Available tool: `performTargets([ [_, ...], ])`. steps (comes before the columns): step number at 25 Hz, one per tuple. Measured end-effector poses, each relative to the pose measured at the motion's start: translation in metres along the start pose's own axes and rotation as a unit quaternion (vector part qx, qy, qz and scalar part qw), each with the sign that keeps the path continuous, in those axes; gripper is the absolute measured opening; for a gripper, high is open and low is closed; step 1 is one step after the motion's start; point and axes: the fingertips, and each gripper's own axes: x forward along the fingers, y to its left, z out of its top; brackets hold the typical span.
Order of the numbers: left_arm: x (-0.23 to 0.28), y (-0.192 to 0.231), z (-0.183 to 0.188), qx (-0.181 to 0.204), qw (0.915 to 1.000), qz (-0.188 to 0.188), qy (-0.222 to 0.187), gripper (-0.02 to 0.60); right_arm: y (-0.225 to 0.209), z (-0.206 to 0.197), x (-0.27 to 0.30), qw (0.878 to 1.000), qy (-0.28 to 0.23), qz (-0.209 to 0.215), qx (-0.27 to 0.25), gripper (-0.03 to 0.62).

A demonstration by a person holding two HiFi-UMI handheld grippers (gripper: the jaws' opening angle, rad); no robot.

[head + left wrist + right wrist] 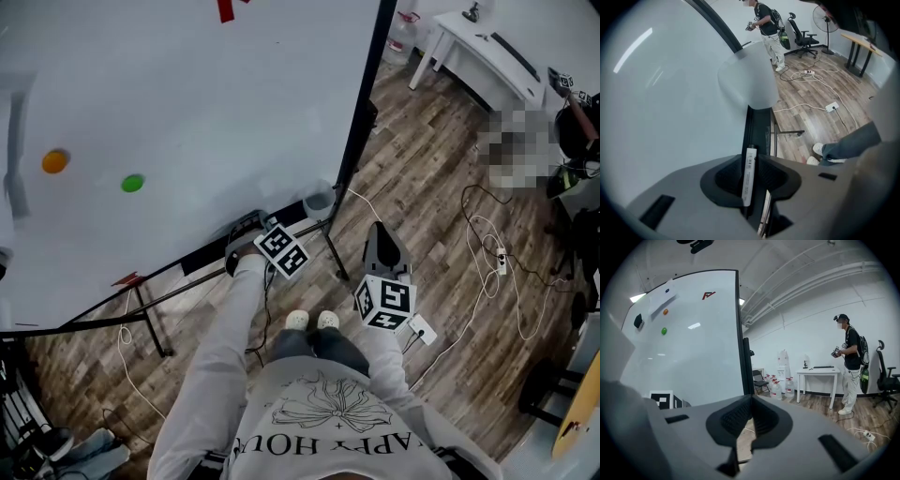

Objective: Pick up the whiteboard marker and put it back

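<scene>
Closest, in the left gripper (751,159) view only, the jaws are clamped on a white whiteboard marker (748,180). It points along the black tray (759,124) at the bottom edge of the whiteboard (187,103). From the head view the marker cannot be seen. The right gripper (749,404) view shows jaws pressed together with nothing between them, beside the board. Higher on the board sit an orange magnet (55,161) and a green magnet (132,183). Beyond is a wood-plank floor (431,159) strewn with cables, then a white table (820,373) and a standing person (848,366).
</scene>
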Motion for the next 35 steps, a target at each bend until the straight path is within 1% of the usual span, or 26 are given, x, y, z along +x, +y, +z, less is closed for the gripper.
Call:
performTargets([
  [4, 0.003, 0.000, -0.002, 0.005, 1.0000, -0.003, 0.005, 0.098, 0.000, -0.001, 0.002, 1.000, 0.003, 0.000, -0.001, 0.003],
  [8, 0.007, 0.000, -0.002, 0.008, 1.0000, 0.003, 0.003, 0.069, 0.000, -0.004, 0.003, 1.000, 0.007, 0.000, -0.001, 0.003],
  [14, 0.007, 0.001, -0.002, 0.012, 0.9999, 0.000, 0.002, 0.066, -0.001, -0.008, 0.004, 1.000, 0.011, -0.005, 0.001, 0.003],
  [18, 0.008, 0.000, -0.001, 0.021, 0.9998, 0.001, 0.001, 0.064, 0.001, -0.010, 0.004, 1.000, 0.013, -0.005, 0.002, 0.003],
  [21, 0.008, 0.000, -0.002, 0.022, 0.9997, 0.004, -0.007, 0.063, 0.002, -0.010, 0.002, 1.000, 0.012, -0.007, 0.001, 0.004],
  [25, 0.003, 0.002, -0.003, 0.014, 0.9997, 0.004, -0.019, 0.061, 0.003, -0.008, 0.000, 1.000, 0.009, -0.009, 0.002, 0.003],
  [27, -0.003, 0.004, 0.000, 0.006, 0.9995, 0.005, -0.032, 0.061, 0.005, -0.006, -0.001, 1.000, 0.006, -0.008, 0.002, 0.003],
  [32, -0.027, 0.012, 0.008, -0.034, 0.9964, 0.005, -0.077, 0.061, 0.013, 0.000, -0.001, 1.000, 0.000, -0.002, -0.002, 0.003],
  [35, -0.043, 0.019, 0.011, -0.065, 0.9920, 0.012, -0.107, 0.061, 0.019, 0.003, -0.002, 1.000, -0.005, 0.004, -0.002, 0.004],
])
